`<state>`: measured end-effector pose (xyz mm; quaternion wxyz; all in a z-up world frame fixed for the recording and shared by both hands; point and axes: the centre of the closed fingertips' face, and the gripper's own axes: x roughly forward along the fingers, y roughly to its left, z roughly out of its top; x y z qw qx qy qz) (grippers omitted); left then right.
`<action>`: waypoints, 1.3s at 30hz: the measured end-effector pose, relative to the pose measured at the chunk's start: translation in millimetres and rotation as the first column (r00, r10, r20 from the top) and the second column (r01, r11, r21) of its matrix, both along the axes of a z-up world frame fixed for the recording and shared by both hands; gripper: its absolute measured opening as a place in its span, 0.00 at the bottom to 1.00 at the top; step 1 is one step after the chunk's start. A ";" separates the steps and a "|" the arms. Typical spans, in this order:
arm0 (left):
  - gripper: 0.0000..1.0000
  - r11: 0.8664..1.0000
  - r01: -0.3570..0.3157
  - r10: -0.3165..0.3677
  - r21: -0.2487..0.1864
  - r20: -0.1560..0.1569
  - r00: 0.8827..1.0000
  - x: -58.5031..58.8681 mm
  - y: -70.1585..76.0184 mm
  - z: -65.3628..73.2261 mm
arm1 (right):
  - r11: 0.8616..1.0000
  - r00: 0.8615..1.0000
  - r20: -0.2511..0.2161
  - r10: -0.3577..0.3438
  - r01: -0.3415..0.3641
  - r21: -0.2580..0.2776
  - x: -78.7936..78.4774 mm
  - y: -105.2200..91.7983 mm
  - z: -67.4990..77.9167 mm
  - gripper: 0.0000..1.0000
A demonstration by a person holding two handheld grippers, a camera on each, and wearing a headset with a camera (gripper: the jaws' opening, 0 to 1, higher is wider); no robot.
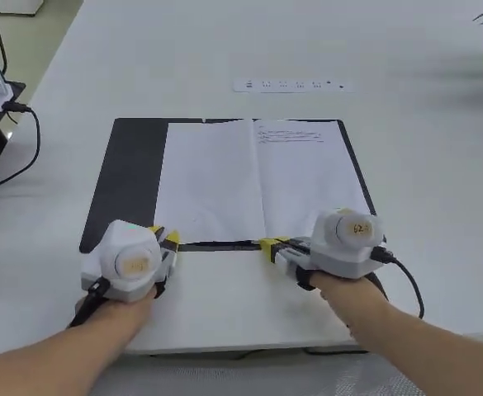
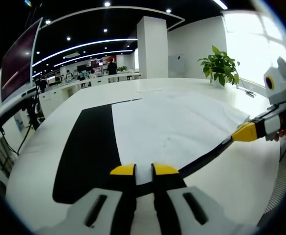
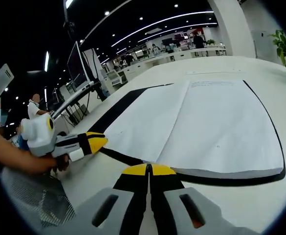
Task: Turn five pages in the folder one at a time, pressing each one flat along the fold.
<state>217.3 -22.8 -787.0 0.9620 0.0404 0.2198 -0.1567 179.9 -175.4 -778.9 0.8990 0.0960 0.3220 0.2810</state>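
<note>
Btw. page turns: both grippers low at the near edge of the open folder

The folder (image 1: 130,190) lies open and flat on the counter (image 1: 224,305), white pages on black cover. L gripper (image 1: 168,239) is at the near corner of the left page (image 1: 212,181), jaws a little apart, nothing in them as far as I see. R gripper (image 1: 267,245) has jaws together, empty, near the fold (image 1: 258,181). Next move, I judge: open, catch only the top sheet of the right page (image 1: 307,177), carry it over, then press along the fold.

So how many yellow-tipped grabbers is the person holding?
2: the left gripper at the near edge of the folder, toward its left; the right gripper at that edge, near the middle.
</note>
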 end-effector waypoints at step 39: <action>0.50 0.962 -0.038 0.010 -0.272 -0.103 0.995 -53.0 -38.2 128.7 | 0.952 0.948 0.094 -0.304 0.301 0.051 -33.2 -151.0 130.2 0.12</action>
